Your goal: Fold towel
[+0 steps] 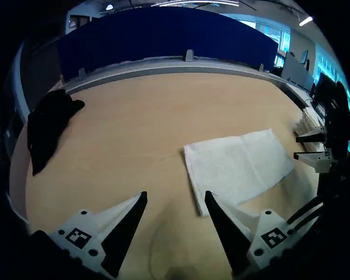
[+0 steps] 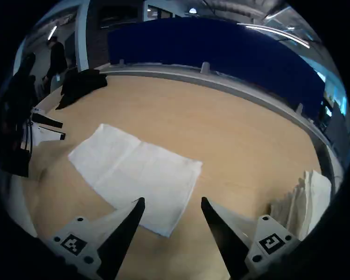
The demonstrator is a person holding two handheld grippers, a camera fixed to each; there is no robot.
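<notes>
A white towel (image 1: 238,165) lies flat on the wooden table, folded into a rectangle with a crease across it; the right gripper view has the same towel (image 2: 135,170) spread before it. My left gripper (image 1: 175,212) hovers open above the towel's near corner, holding nothing. My right gripper (image 2: 171,215) is open too, above the towel's near edge. Each gripper appears in the other's view: the right gripper (image 1: 310,147) at the far right of the table, the left gripper (image 2: 48,127) at the far left, both open.
A black cloth (image 1: 49,126) lies at the table's left end, also seen as the black cloth (image 2: 81,84). A stack of folded white towels (image 2: 308,203) sits at the right edge. A blue partition (image 1: 165,39) backs the table. A person (image 2: 57,58) stands far off.
</notes>
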